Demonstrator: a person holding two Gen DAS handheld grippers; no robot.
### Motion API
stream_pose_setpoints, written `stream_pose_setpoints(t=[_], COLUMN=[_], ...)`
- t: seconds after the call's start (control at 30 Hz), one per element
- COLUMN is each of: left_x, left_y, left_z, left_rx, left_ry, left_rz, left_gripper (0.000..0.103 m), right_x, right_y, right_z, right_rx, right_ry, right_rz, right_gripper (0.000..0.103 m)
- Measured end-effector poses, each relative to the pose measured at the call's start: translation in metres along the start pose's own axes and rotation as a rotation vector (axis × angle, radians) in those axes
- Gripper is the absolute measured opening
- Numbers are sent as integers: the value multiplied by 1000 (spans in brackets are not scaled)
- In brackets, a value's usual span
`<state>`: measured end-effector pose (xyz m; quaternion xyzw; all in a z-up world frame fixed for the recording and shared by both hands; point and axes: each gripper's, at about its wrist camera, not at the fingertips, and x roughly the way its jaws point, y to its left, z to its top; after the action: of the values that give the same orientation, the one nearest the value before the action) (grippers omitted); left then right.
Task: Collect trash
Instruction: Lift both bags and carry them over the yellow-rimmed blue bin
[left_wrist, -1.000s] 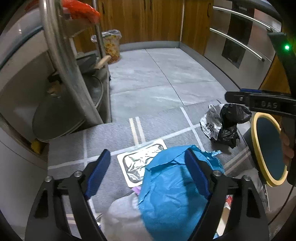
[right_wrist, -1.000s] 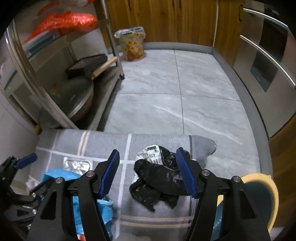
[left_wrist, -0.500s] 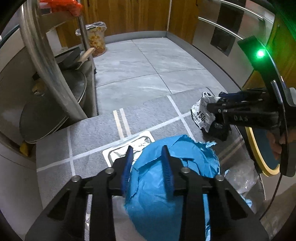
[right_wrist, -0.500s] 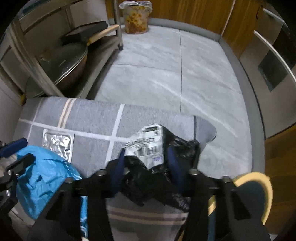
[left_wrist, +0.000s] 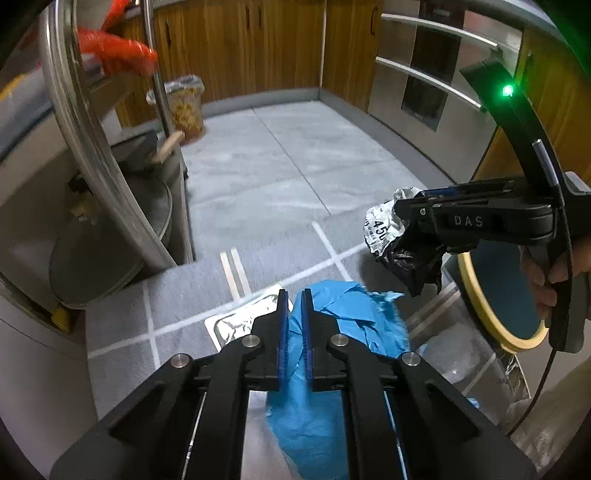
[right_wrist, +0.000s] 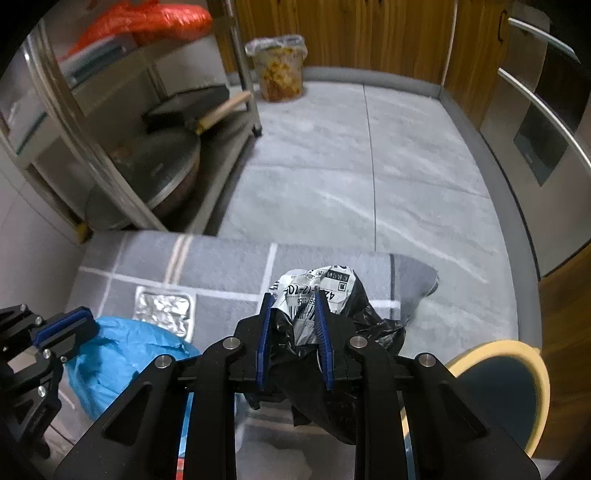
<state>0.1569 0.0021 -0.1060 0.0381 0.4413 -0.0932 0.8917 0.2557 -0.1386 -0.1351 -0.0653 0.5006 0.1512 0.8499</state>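
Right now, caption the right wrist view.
Right gripper clamps crumpled black-and-silver wrapper above grey checked mat.

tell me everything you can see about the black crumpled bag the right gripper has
The black crumpled bag looks like thin, glossy plastic, wadded up with a white and silvery printed wrapper that bears a barcode and numbers. The right gripper has its jaws shut on the bundle; black folds bulge out to the right and hang below. In the left wrist view it seems lifted just above the grey mat, though contact underneath is hidden.
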Motion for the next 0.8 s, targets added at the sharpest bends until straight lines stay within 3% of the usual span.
stream_pose_setpoints(t=[0.57, 0.8], left_x=[-112, -139], left_y=[-31, -50], left_z=[21, 29], left_rx=[42, 54], left_ry=[-296, -387], left_rz=[34, 1], left_gripper=[6, 6], right_x=[-110, -172], right_y=[-33, -54], right_z=[-27, -56], right_rx=[107, 144], right_ry=[-202, -301], right_rz=[-24, -130], right_gripper=[23, 23])
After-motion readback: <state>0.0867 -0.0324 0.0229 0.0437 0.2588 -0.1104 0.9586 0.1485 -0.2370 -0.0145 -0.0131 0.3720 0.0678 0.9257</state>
